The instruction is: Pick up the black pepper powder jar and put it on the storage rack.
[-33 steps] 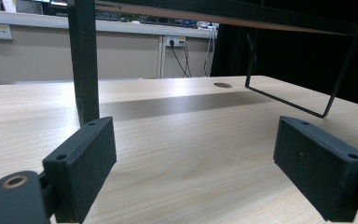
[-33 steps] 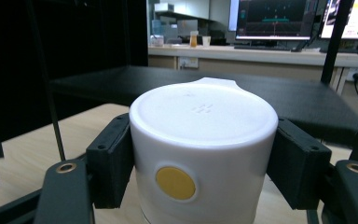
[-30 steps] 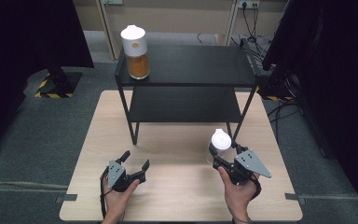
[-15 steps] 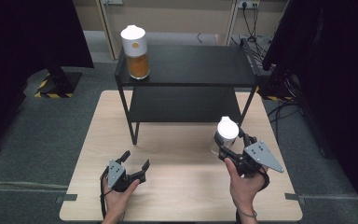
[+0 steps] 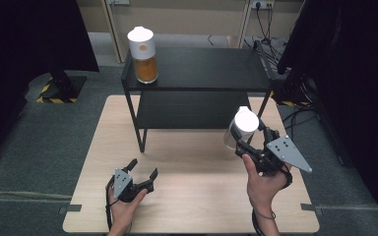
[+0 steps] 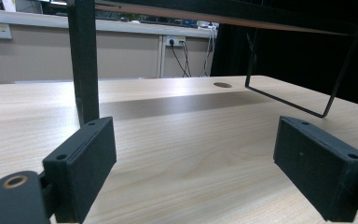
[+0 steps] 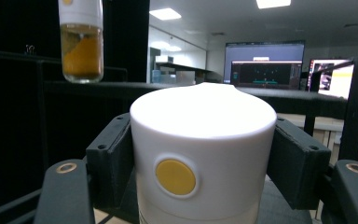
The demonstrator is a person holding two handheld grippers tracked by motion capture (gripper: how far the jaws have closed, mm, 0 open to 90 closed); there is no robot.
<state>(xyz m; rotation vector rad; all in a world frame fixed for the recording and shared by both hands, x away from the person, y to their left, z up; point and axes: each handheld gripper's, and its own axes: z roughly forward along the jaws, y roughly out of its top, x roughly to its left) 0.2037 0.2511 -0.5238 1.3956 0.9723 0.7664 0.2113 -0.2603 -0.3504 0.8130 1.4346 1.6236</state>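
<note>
My right tongs (image 5: 244, 135) are clenched on the upright white-lidded cylindrical canister (image 5: 241, 128), held clear of the wooden tabletop (image 5: 192, 162) just before the black two-tier metal shelf (image 5: 197, 69), nearer than my released left tongs (image 5: 141, 169).

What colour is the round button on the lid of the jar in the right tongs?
Yellow, on a white lid; the button shows best in the right gripper view.

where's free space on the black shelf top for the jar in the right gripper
The black shelf top is bare right of the orange-filled jar, which crowds its left end. The right gripper holds the white-lidded jar near the shelf's right leg.
</note>
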